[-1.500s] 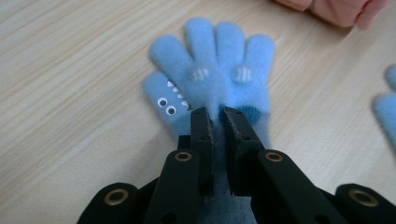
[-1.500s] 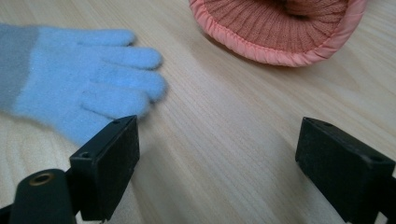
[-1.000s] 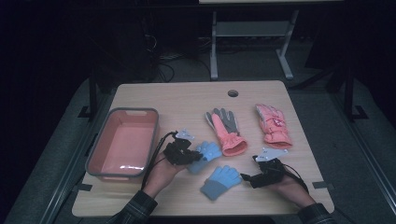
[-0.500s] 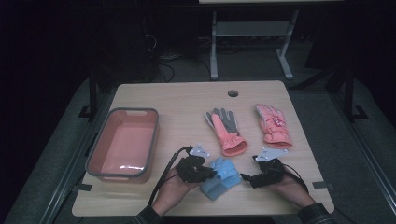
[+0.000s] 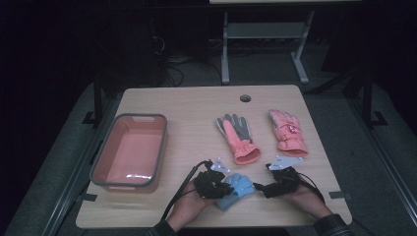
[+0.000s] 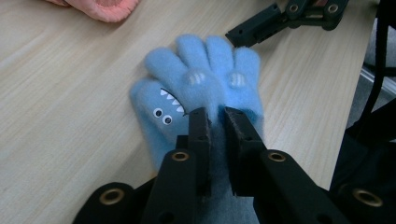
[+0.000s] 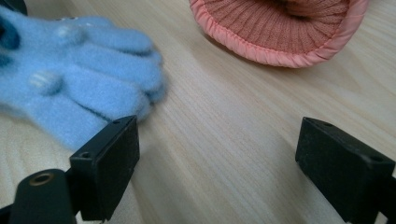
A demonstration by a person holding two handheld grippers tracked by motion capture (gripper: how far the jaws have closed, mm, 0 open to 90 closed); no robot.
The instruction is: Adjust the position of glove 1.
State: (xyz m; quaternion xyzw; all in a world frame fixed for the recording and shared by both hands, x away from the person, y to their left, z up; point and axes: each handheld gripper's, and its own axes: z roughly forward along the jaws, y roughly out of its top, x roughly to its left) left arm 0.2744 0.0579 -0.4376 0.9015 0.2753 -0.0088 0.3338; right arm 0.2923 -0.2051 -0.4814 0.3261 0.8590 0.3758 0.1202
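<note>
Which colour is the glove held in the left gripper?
Light blue glove, with a monster face; clearest in the left gripper view.

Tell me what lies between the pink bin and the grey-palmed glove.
Nothing: in the high view, only bare tabletop lies between the bin and the grey-palmed glove. The blue gloves and both tongs sit nearer the person.

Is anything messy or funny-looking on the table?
Nothing is spilled or broken. The blue gloves lie stacked, pinched by the left tool, with a monster face peeking from the lower one. The two pink gloves lie apart; the pink tray sits straight.
</note>
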